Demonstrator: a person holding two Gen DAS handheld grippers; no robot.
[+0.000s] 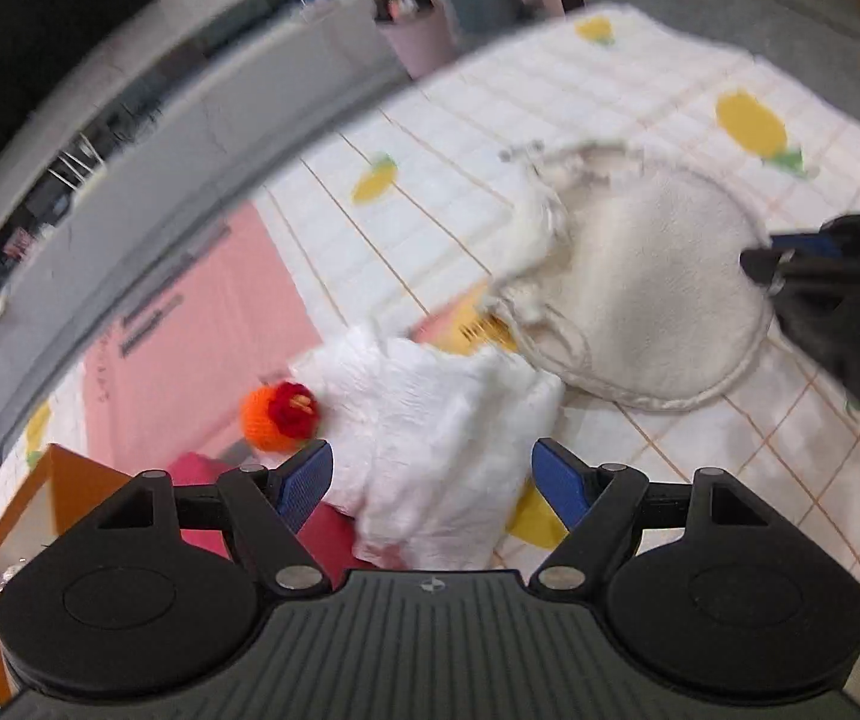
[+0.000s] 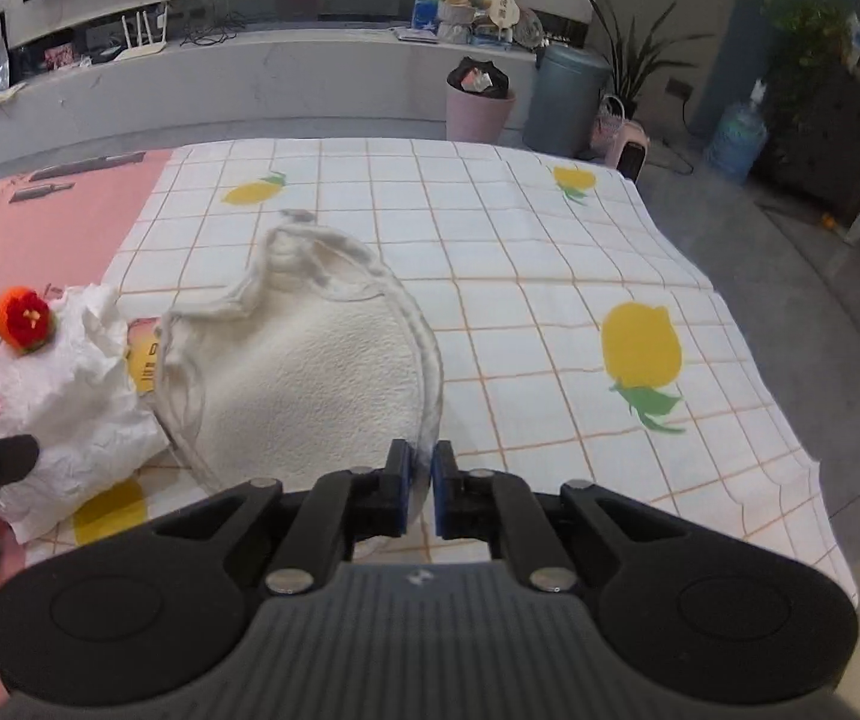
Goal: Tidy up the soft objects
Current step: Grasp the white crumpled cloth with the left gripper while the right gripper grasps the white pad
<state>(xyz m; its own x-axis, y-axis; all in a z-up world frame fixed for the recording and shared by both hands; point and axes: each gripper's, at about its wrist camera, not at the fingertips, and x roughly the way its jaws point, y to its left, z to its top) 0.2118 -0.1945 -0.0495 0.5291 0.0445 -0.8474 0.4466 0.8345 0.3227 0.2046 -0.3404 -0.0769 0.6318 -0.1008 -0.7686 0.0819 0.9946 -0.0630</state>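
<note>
A cream fleece drawstring bag point(image 2: 309, 372) lies on the lemon-print cloth point(image 2: 550, 276); it also shows in the left wrist view point(image 1: 658, 300). My right gripper point(image 2: 421, 480) is shut on the bag's near rim. A crumpled white tissue sheet point(image 1: 430, 420) lies left of the bag, also in the right wrist view point(image 2: 63, 396). An orange and red knitted ball point(image 1: 278, 417) rests at the sheet's edge, also in the right wrist view point(image 2: 24, 318). My left gripper point(image 1: 433, 483) is open, its blue pads either side of the white sheet, just above it.
A pink printed mat point(image 2: 39, 228) covers the table's left part. An orange box point(image 1: 15, 516) and a red item point(image 1: 333, 531) sit near my left gripper. A pink bin point(image 2: 478, 108), a grey bin point(image 2: 568, 96) and a small heater point(image 2: 631, 150) stand beyond the table.
</note>
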